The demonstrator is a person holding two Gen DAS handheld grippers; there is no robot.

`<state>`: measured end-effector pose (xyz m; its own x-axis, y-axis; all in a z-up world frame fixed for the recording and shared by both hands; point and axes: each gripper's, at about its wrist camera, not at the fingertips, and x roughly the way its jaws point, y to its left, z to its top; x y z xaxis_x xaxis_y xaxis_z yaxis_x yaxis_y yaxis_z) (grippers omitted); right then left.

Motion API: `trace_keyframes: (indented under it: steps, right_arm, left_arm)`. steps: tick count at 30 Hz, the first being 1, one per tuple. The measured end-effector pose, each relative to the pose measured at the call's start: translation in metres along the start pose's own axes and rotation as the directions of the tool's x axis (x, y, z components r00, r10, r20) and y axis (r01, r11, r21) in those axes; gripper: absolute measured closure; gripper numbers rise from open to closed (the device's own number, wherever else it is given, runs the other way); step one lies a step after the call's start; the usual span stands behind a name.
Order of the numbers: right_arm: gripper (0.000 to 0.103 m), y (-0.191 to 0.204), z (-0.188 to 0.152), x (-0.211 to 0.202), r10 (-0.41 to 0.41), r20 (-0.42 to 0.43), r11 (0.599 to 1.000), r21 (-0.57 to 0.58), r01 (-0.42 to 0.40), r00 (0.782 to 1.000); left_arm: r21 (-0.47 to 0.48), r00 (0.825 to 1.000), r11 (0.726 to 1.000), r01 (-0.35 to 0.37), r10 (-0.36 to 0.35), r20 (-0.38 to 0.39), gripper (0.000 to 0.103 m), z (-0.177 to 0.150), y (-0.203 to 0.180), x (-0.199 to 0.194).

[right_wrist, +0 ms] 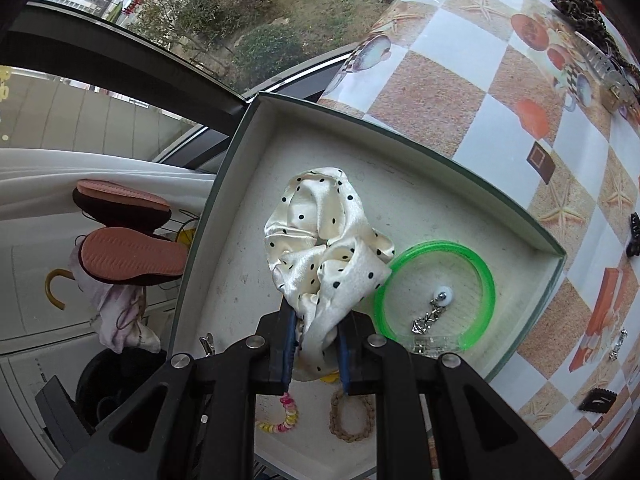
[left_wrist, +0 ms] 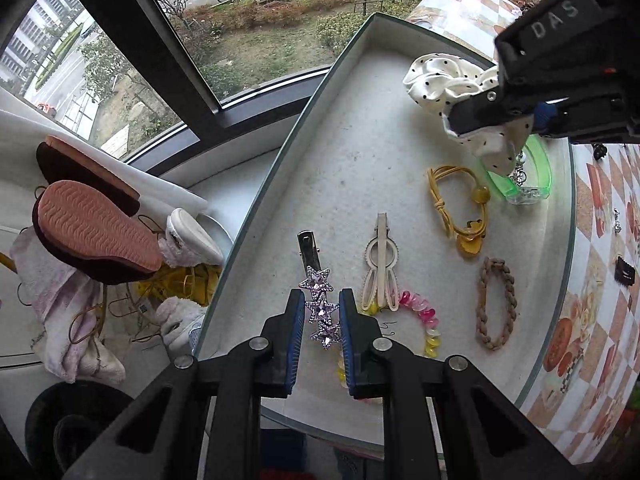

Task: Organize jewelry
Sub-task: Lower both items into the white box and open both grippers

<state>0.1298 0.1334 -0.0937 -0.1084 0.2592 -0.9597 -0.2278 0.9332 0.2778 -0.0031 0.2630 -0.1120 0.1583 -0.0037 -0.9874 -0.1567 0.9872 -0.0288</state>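
Tray (left_wrist: 256,216): a shallow grey-lined box with a green rim, resting on a checked tablecloth (right_wrist: 472,92) beside a window
Left gripper (left_wrist: 319,320): at 6 o'clock in the left wrist view, its jaws set on either side of a star hair clip (left_wrist: 320,304); whether the blue pads press the clip or only flank it cannot be told
Star hair clip: three sparkling lilac stars on a metal bar, lying on the tray floor and pointing toward 12 o'clock
Right gripper (right_wrist: 316,344): jaws clamped on a scrunchie (right_wrist: 320,248), seen at 1 o'clock in the left wrist view
Scrunchie: cream satin with black dots, bunched, near the tray's far corner
Green bangle (right_wrist: 436,292): at 3 o'clock from the scrunchie, just beside it, ringing a small silver chain (right_wrist: 432,312)
Other pieces in the tray: a white rabbit-shaped clip (left_wrist: 380,264) just right of the star clip; a yellow cord tie (left_wrist: 460,208) toward 2 o'clock; a brown braided band (left_wrist: 494,304) at 3 o'clock; a pink and yellow bead bracelet (left_wrist: 424,320) near the left gripper's right finger
Outside the tray: slippers (left_wrist: 96,228) at 9 o'clock; small dark clips (right_wrist: 634,232) on the tablecloth at 3 o'clock
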Motion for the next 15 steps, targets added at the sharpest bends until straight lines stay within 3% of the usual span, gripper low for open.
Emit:
trace_keyframes:
  steps: [8,15]
  right_arm:
    - [0.077,-0.001,0.007,0.014,-0.03,-0.026,1.0,0.005,0.03,0.999]
    - [0.064,-0.004,0.009,0.014,-0.028,-0.033,1.0,0.008,0.028,0.999]
  left_arm:
    - [0.027,1.0,1.0,-0.015,0.015,0.0,0.083,-0.001,-0.007,0.003]
    - [0.026,0.999,0.999,-0.03,0.031,-0.021,0.082,0.0,-0.008,0.004]
